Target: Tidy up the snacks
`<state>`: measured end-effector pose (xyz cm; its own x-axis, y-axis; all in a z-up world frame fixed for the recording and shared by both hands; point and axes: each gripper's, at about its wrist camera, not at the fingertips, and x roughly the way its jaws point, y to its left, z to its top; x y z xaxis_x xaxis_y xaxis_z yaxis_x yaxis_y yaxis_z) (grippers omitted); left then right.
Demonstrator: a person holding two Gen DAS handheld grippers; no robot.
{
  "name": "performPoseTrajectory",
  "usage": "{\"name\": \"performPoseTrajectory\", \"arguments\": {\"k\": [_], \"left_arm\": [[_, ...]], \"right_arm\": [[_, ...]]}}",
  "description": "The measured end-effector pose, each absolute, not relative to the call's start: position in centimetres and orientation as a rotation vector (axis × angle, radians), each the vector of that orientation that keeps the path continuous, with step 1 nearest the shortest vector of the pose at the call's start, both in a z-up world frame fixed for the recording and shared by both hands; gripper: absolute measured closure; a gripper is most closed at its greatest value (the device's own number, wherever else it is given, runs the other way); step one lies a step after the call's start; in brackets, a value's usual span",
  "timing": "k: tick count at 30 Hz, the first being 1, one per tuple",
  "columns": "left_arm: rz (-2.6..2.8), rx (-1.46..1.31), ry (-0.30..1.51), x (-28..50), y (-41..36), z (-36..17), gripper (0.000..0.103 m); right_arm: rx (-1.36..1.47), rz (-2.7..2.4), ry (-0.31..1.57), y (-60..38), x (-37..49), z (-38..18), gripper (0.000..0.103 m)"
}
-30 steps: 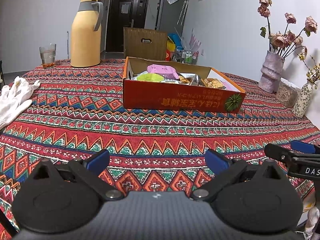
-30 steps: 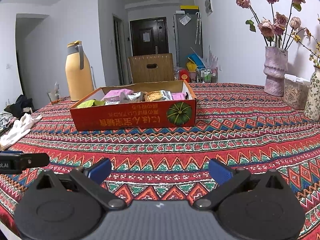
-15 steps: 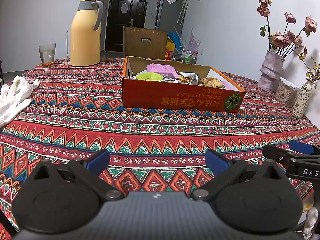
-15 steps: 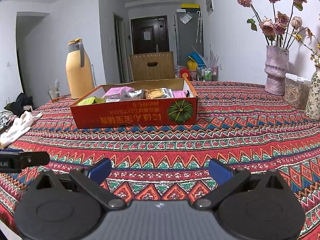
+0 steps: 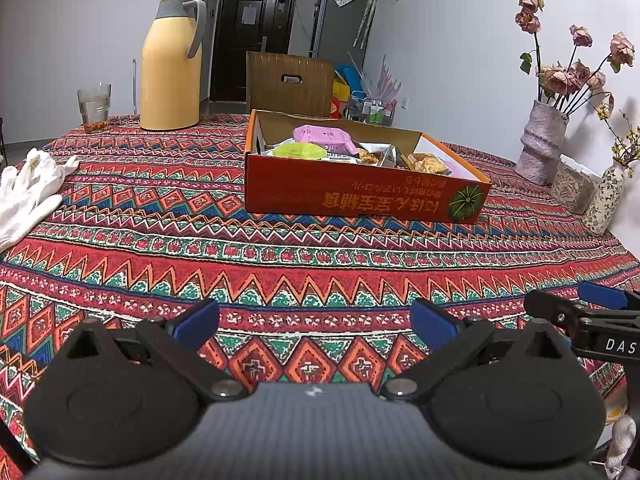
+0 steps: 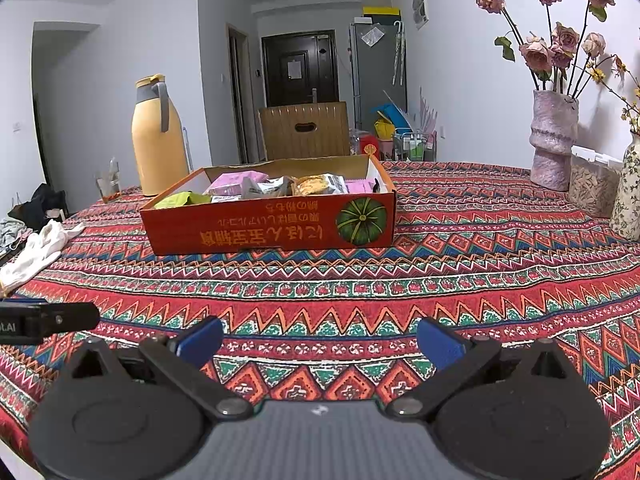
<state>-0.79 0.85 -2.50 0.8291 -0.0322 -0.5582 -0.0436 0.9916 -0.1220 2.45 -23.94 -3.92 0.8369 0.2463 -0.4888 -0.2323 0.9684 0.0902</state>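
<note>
The red box (image 5: 360, 196) carries a line of orange characters on its near side, printed upside down and not legible, beside a green pumpkin picture. White letters "DAS" stand on the right claw (image 5: 612, 344); "LAI" shows on the left claw (image 6: 24, 326).

Snack packets (image 5: 324, 140) in red box (image 5: 360, 196)
</note>
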Motion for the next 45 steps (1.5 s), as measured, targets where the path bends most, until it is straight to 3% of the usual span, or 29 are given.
{"name": "performPoseTrajectory", "arguments": {"k": [45], "left_arm": [[0.001,-0.133,0.594,-0.86,0.78,-2.49,0.000]], "right_arm": [[0.023,0.251,0.526,-23.82,2.20,-4.19,0.000]]}}
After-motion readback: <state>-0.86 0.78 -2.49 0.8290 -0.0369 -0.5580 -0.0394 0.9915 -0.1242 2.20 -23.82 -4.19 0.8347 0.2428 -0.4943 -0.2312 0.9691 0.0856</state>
